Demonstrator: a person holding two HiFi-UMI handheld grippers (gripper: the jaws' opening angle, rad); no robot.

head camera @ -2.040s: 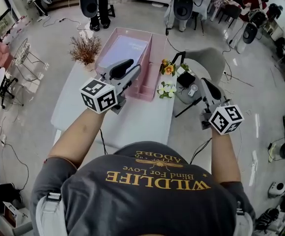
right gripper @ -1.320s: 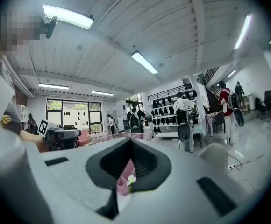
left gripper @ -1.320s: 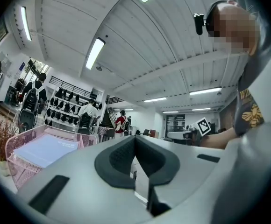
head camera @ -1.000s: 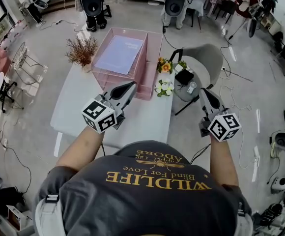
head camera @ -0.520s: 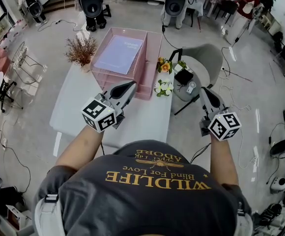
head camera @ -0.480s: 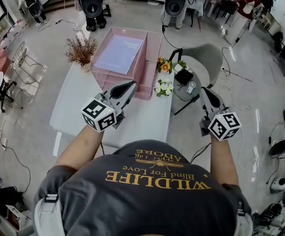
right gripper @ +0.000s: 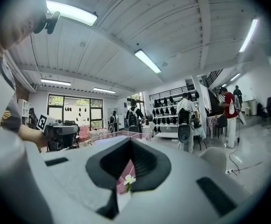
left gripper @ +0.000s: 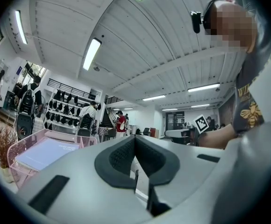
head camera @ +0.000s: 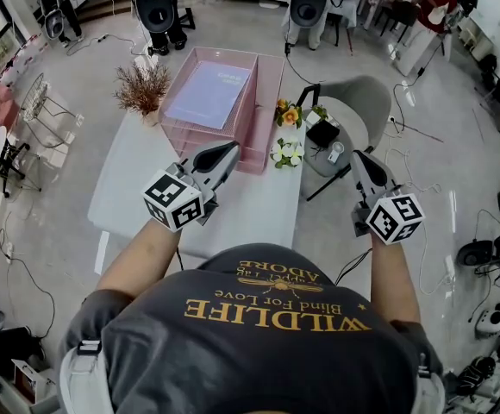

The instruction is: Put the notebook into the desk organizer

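Observation:
The pink wire desk organizer point(head camera: 259, 110) stands at the far end of the white table point(head camera: 241, 210). A pale lavender notebook point(head camera: 209, 93) lies flat in its top tray, free of both grippers. My left gripper point(head camera: 230, 148) hovers over the table just short of the organizer, shut and empty. In the left gripper view the dark pads point(left gripper: 121, 155) meet, with the organizer point(left gripper: 15, 149) and the notebook point(left gripper: 44, 152) at the lower left. My right gripper point(head camera: 356, 155) hangs off the table's right side, shut and empty; its pads point(right gripper: 147, 162) touch.
A vase of dried brown twigs point(head camera: 149, 87) stands left of the organizer. Orange flowers point(head camera: 295, 117) and white flowers point(head camera: 290, 155) sit at its right. A grey chair point(head camera: 366, 110) with a black object point(head camera: 325, 134) stands beside the table. Cables cross the floor.
Over two seconds my left gripper has drawn back from the organizer toward the person. In the last second both grippers hold nearly still.

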